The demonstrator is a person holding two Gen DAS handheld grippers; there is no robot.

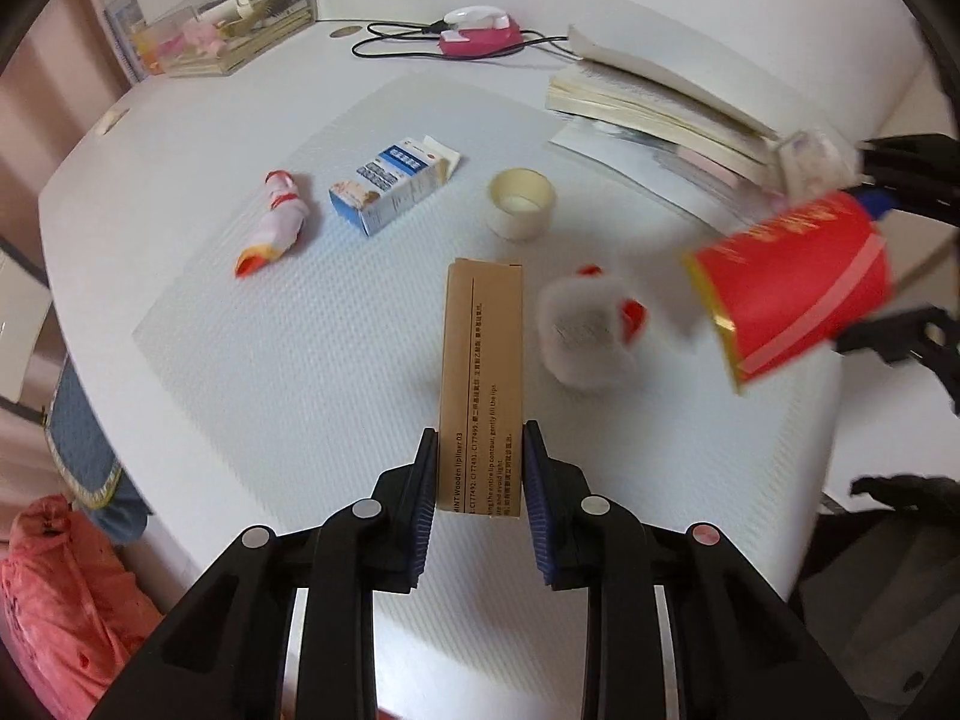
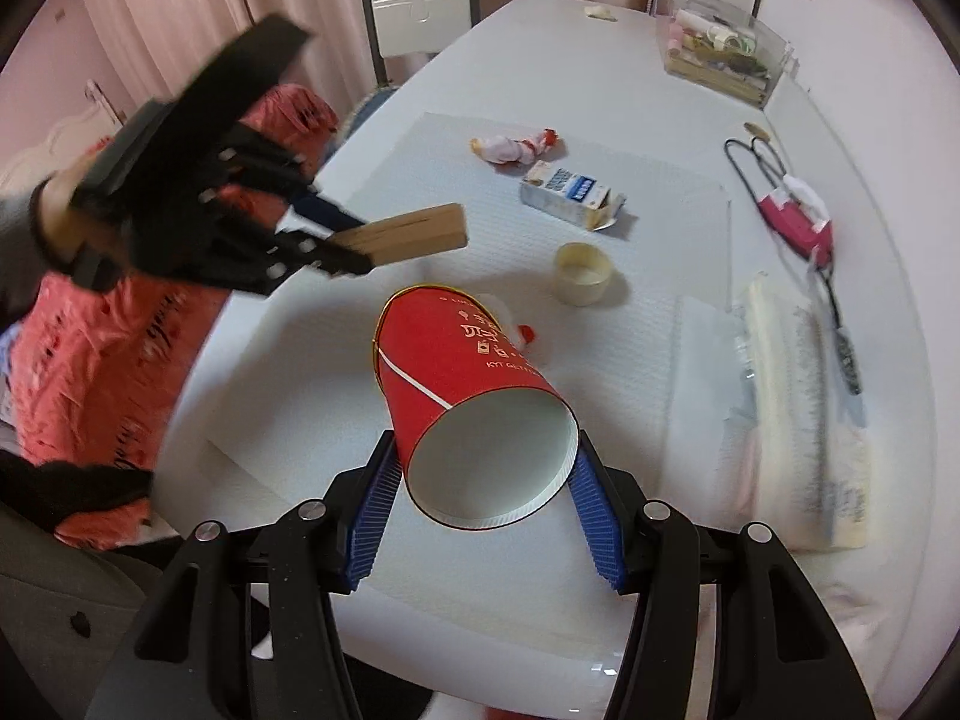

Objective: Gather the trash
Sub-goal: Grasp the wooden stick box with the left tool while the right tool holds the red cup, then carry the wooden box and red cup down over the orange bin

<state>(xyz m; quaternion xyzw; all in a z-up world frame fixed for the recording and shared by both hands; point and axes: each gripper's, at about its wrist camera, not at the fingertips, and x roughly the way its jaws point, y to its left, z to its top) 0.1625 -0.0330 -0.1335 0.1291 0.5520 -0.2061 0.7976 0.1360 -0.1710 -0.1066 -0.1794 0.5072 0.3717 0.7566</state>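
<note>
My left gripper is shut on a long brown cardboard box, held off the table; from the right wrist the same left gripper and brown box show at the left. My right gripper is shut on a red paper cup, tilted with its white inside facing the camera; this red cup appears at the right in the left wrist view. On the mat lie a crumpled white-and-red wrapper, a twisted wrapper, a blue-and-white carton and a tape roll.
A stack of open books and a pink device with a black cable lie toward the back of the white table. A clear box of odds and ends stands at the far corner. A pink plastic bag hangs beside the table, near a white chair.
</note>
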